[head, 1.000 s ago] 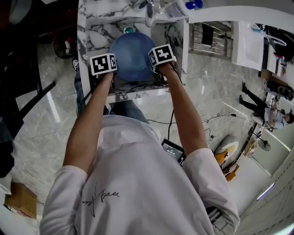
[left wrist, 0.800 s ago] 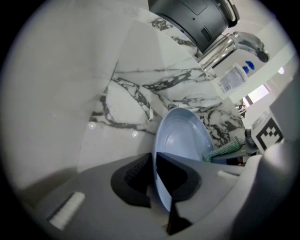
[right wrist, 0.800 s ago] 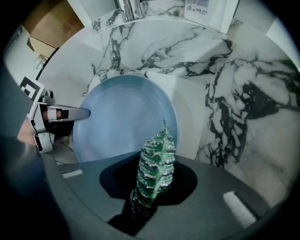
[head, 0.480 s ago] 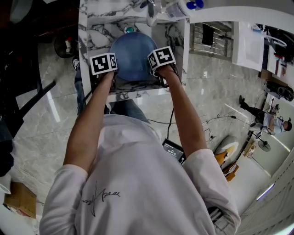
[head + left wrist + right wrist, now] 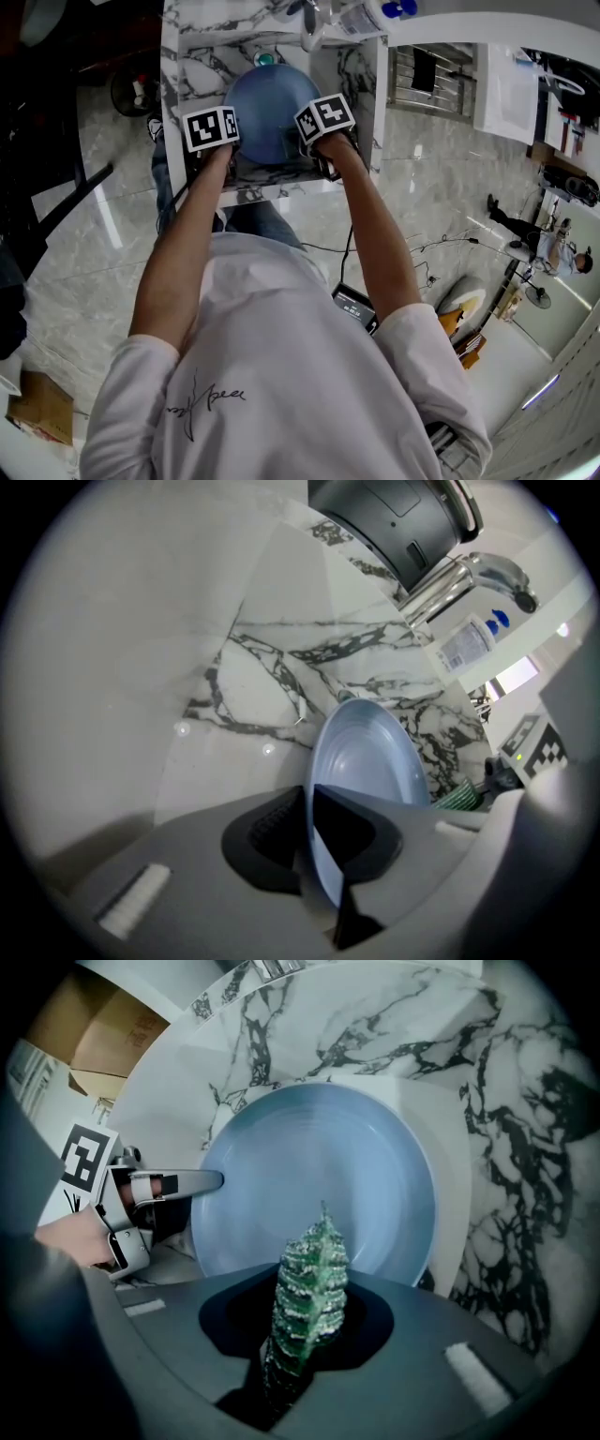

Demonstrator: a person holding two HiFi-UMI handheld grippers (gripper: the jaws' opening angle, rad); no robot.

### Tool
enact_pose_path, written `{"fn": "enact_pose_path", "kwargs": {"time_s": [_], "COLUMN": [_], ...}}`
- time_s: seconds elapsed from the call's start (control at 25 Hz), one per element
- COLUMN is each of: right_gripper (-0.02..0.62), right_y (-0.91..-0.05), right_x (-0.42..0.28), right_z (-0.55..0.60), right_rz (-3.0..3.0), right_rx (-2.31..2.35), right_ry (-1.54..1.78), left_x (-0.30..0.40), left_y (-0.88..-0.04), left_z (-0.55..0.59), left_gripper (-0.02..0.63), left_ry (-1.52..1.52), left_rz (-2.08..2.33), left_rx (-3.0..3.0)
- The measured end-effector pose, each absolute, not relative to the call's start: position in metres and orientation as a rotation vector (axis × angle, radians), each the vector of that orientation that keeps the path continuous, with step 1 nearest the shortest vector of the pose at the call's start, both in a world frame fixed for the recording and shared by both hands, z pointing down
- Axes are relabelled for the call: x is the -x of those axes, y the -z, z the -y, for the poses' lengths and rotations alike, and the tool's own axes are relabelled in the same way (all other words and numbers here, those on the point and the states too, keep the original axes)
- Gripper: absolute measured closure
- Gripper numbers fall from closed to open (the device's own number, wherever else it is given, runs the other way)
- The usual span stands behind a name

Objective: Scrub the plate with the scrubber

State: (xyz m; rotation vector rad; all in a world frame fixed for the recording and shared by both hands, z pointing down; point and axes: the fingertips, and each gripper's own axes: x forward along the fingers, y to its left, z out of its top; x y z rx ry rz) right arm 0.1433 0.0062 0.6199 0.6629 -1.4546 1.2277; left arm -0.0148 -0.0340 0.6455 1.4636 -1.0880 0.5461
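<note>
The blue plate [image 5: 267, 108] sits in the upper middle of the head view, tilted up on edge inside the marble sink [image 5: 187, 66]. The left gripper [image 5: 307, 841] is clamped on its near rim, with the plate's edge running between the two jaws. In the right gripper view, the plate [image 5: 319, 1166] fills the centre. The right gripper [image 5: 300, 1358] is closed on a green scrubber [image 5: 309, 1283], which sticks up toward the plate's lower face. A chrome faucet [image 5: 469, 574] shows at the upper right of the left gripper view.
</note>
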Motion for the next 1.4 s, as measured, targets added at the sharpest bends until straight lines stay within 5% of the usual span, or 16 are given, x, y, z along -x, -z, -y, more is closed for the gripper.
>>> {"fn": "enact_pose_path", "kwargs": {"time_s": [1.4], "right_gripper": [0.534], "right_y": [-0.627], "right_x": [-0.055], "right_z": [-0.022], "right_rz": [1.542], "right_rx": [-0.437], "right_ry": [-1.420], "left_x": [0.019], "left_y": [-0.650], "left_z": [0.030], "left_gripper": [0.517], "left_ry": [-0.563], "left_rz": [1.088], "left_rx": [-1.438]}}
